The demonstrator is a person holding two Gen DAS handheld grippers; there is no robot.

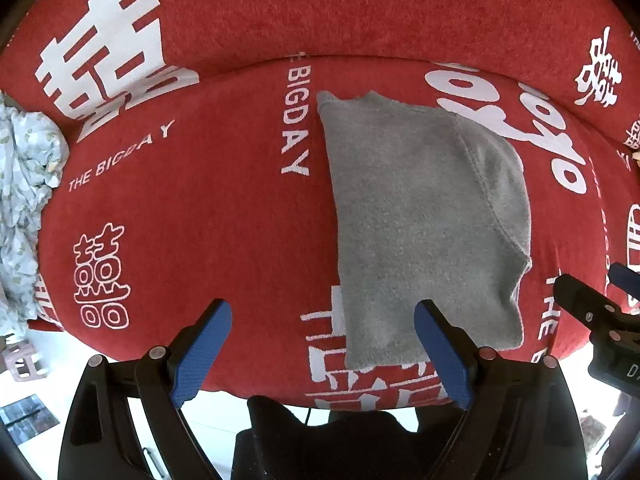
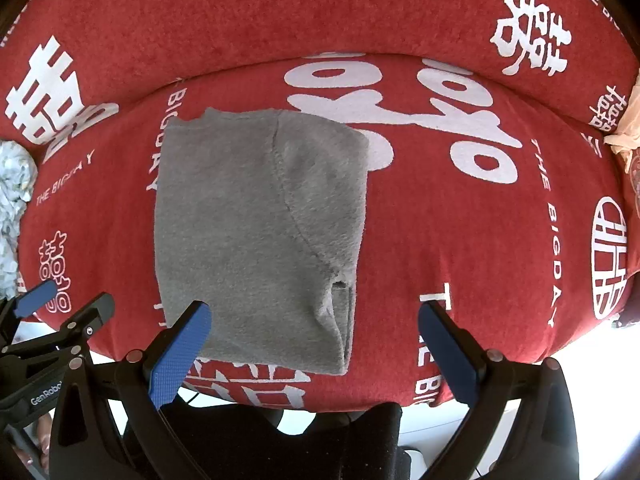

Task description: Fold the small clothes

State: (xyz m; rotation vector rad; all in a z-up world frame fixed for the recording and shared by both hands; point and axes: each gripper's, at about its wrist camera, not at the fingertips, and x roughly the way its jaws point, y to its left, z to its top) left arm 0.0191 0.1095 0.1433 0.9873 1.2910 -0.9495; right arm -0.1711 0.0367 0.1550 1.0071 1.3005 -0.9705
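Observation:
A small grey fleece garment [image 1: 420,216] lies folded flat on a red seat cushion with white lettering [image 1: 208,208]. It also shows in the right wrist view [image 2: 256,236]. My left gripper [image 1: 324,320] is open and empty, hovering over the cushion's front edge at the garment's near left corner. My right gripper [image 2: 316,320] is open and empty, above the garment's near right corner. The right gripper shows at the right edge of the left wrist view [image 1: 592,308]. The left gripper shows at the left edge of the right wrist view [image 2: 64,304].
The red backrest cushion [image 1: 360,8] rises behind the seat. A pale floral cloth [image 1: 24,184] is bunched at the far left. A beige cloth [image 2: 628,136] lies at the far right. A white floor [image 1: 44,364] lies below the seat's front edge.

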